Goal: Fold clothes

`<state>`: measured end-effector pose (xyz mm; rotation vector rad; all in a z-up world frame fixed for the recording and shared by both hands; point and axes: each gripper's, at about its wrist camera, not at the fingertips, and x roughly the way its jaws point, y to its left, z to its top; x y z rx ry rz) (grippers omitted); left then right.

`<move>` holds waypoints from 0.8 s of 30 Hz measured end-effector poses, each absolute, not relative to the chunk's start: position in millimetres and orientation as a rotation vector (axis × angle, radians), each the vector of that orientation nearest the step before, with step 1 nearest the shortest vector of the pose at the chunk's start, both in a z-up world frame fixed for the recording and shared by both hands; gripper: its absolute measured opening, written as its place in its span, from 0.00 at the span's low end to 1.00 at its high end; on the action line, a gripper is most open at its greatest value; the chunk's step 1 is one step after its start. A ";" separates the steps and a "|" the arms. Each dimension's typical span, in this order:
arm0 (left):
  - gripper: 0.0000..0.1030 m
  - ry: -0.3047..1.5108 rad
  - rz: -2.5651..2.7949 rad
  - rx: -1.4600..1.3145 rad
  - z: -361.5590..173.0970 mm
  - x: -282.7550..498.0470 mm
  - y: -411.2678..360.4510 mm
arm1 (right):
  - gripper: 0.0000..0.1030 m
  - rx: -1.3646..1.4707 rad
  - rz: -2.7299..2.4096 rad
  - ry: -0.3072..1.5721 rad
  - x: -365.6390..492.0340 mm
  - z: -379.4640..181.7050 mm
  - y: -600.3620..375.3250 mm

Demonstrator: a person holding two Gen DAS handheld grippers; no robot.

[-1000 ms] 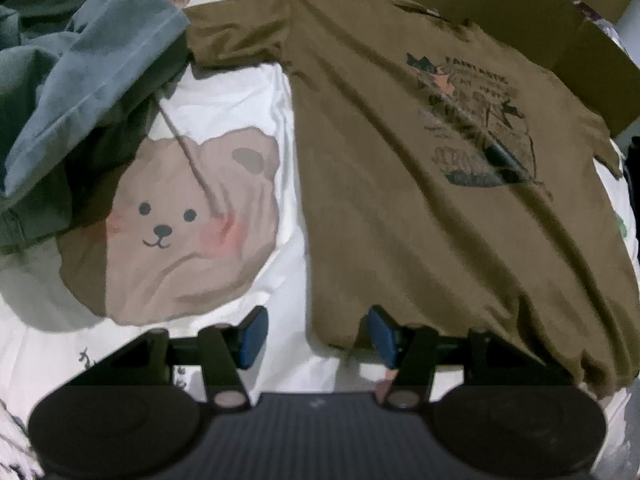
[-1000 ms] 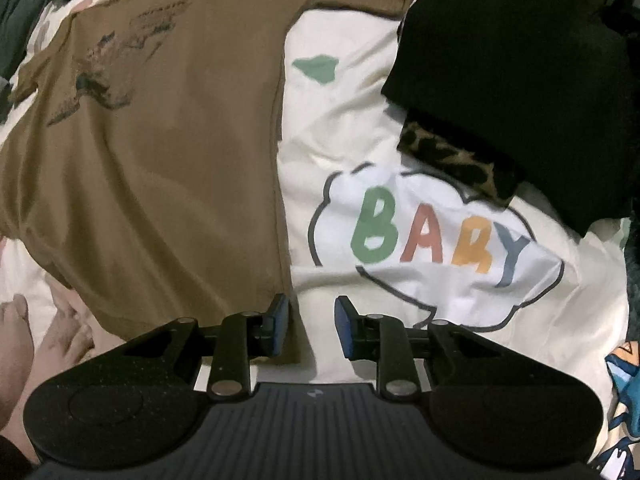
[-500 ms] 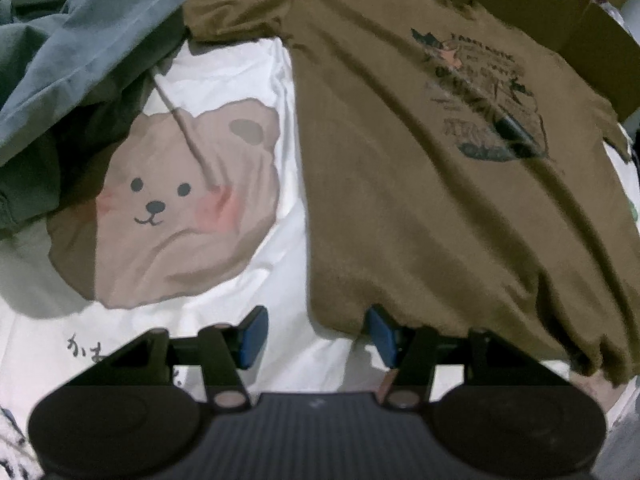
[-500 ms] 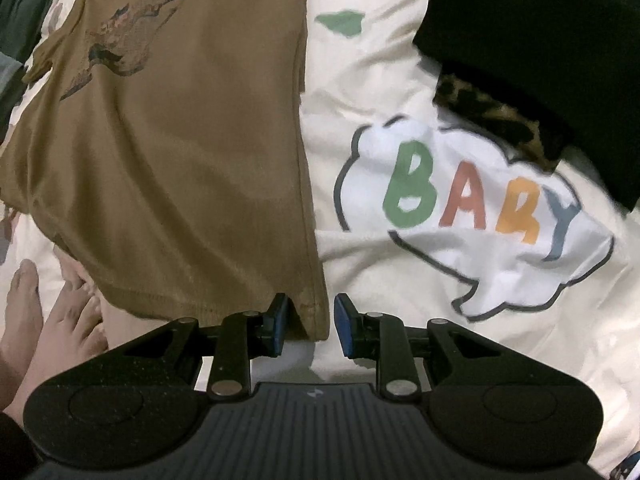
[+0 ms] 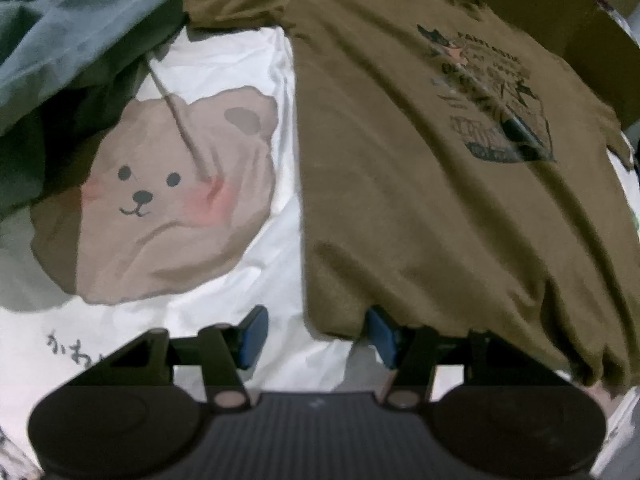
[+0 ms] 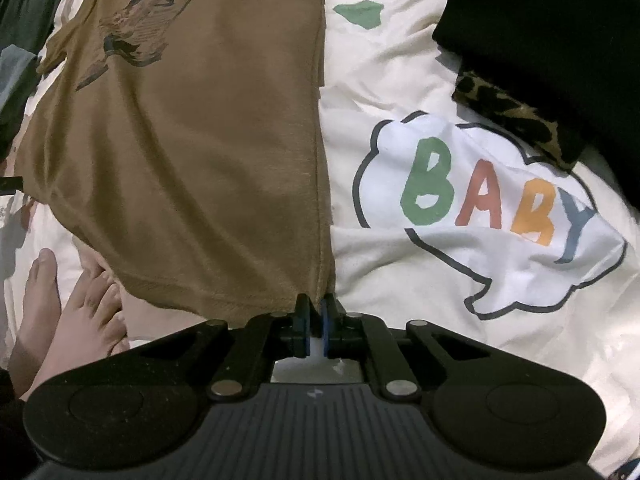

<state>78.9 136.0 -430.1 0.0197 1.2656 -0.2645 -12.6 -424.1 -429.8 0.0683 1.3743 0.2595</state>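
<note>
A brown T-shirt (image 5: pixel 420 200) with a dark chest print lies spread flat, front up, on a printed bedsheet (image 5: pixel 280 360). My left gripper (image 5: pixel 318 336) points down at the shirt's bottom-left hem corner and stands open. The corner drapes over its right pad and the left pad is over bare sheet. In the right wrist view the same T-shirt (image 6: pixel 200 160) fills the left half. My right gripper (image 6: pixel 316 312) is shut on its bottom-right hem corner, the blue pads pinching the fabric edge.
A grey-blue garment (image 5: pixel 80 32) is heaped at the shirt's left, above a bear print (image 5: pixel 160 200). A black garment (image 6: pixel 540 40) and leopard-print cloth (image 6: pixel 512 112) lie to the right, beyond a BABY cloud print (image 6: pixel 480 208). A person's bare feet (image 6: pixel 60 320) are under the hem.
The right gripper's jaws have closed on the hem corner that lay between them. The left gripper stays open and the hem corner now hangs over its right pad.
</note>
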 end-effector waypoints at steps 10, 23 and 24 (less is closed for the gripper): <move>0.07 1.285 -0.294 -0.065 -416.2 85.5 134.2 | 0.03 0.106 0.178 1.311 -12.0 -389.0 -423.5; 0.06 1.230 -0.274 0.032 -371.4 81.3 154.4 | 0.03 0.143 0.187 1.282 -25.1 -386.3 -413.1; 0.06 1.233 -0.269 0.039 -372.1 82.2 155.1 | 0.03 0.141 0.191 1.282 -25.4 -386.7 -411.5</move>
